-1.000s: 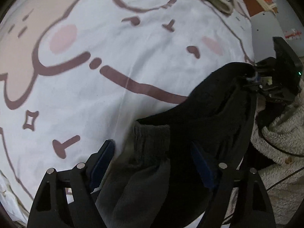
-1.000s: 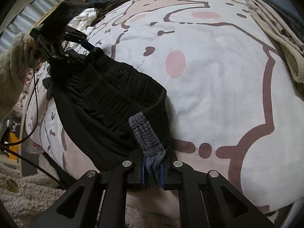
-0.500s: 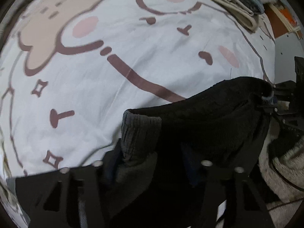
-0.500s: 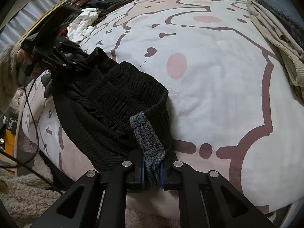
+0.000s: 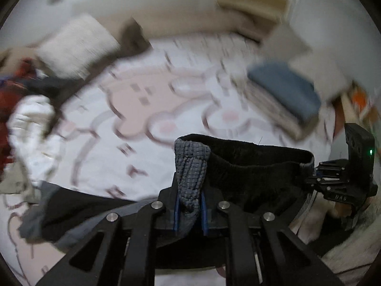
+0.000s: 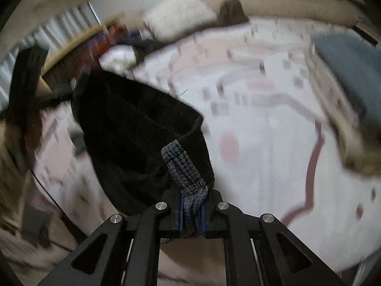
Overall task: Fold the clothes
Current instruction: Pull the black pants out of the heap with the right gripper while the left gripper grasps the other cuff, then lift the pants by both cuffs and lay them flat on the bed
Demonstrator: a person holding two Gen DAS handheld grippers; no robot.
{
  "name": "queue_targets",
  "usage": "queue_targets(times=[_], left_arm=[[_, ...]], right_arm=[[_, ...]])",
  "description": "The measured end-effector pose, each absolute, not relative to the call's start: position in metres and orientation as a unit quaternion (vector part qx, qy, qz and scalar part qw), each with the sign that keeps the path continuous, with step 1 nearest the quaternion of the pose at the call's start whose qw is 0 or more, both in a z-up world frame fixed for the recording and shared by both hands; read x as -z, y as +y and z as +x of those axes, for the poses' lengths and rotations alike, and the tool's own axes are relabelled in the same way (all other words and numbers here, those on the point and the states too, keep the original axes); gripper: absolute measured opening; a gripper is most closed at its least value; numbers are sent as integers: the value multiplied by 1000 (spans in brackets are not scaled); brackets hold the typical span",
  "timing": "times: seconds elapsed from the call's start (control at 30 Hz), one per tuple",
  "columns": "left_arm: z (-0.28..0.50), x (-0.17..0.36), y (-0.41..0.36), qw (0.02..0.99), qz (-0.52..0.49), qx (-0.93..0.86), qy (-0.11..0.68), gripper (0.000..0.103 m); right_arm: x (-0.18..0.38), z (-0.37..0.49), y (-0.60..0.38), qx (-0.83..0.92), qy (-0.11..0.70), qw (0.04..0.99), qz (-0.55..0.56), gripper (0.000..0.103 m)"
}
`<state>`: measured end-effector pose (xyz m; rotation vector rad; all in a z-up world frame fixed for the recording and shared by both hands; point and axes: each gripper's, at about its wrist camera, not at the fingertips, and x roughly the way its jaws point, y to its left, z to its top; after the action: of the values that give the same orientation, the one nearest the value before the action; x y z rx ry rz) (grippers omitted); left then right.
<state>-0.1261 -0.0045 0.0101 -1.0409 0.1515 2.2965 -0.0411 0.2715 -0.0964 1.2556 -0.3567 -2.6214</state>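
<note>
A dark knit garment with a black lining and a grey ribbed waistband (image 5: pixel 250 164) hangs stretched between both grippers above the bed. My left gripper (image 5: pixel 189 211) is shut on one grey waistband end (image 5: pixel 191 164). My right gripper (image 6: pixel 193 217) is shut on the other grey waistband end (image 6: pixel 184 169); the black body of the garment (image 6: pixel 133 128) sags to its left. The right gripper also shows in the left wrist view (image 5: pixel 333 176) at the far right, clamping the band. The left gripper shows blurred in the right wrist view (image 6: pixel 26 76) at far left.
The bed has a white cover with a pink cartoon print (image 5: pixel 147 109). A stack of folded clothes topped by a blue piece (image 5: pixel 283 95) lies at the right, also in the right wrist view (image 6: pixel 347 76). A heap of unfolded clothes (image 5: pixel 26 119) lies at the left. Pillows (image 6: pixel 178 14) sit at the headboard.
My left gripper has closed on the grey waistband. Both grippers have swung upward, lifting the garment, so the far side of the bed and the wall came into view; the views are motion-blurred.
</note>
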Motion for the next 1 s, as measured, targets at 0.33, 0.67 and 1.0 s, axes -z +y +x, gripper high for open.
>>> queue_targets(times=[0.33, 0.67, 1.0], left_arm=[[-87, -186, -73, 196, -133, -971, -12, 13], [-63, -274, -99, 168, -26, -985, -2, 14], [-211, -235, -61, 149, -117, -982, -5, 14]], right_arm=[[-109, -85, 211, 962, 6, 177, 209, 10], [-246, -65, 186, 976, 77, 187, 84, 10], [-230, -198, 210, 974, 110, 100, 171, 10]])
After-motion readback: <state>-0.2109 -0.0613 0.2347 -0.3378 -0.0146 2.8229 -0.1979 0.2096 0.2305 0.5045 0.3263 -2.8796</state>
